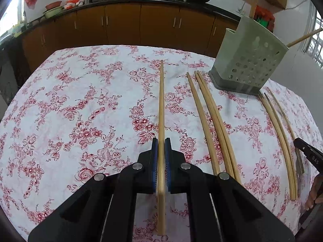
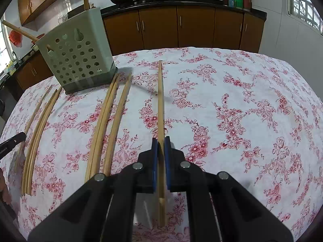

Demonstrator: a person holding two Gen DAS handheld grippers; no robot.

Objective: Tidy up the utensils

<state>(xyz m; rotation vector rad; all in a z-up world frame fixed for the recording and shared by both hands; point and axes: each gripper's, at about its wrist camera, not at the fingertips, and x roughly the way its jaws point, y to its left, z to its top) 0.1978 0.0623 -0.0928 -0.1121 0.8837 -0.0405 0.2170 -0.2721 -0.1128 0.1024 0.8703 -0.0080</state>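
The left gripper [image 1: 161, 141] pinches a chopstick [image 1: 161, 100]; the right gripper [image 2: 160, 140] pinches another chopstick [image 2: 160, 100]. Loose chopsticks [image 1: 210, 121] lie between them, the perforated green utensil holder [image 1: 250, 60] beyond on the floral tablecloth [image 1: 80, 100].

You see soft, even daylight from the barred window [image 2: 304, 6] right of the brown wooden cabinets [image 2: 177, 28]; its panes blow out white. Faint shadows streak the floral pink-and-white tablecloth [image 2: 242, 111]. Fisheye bends the edges, corners dark.
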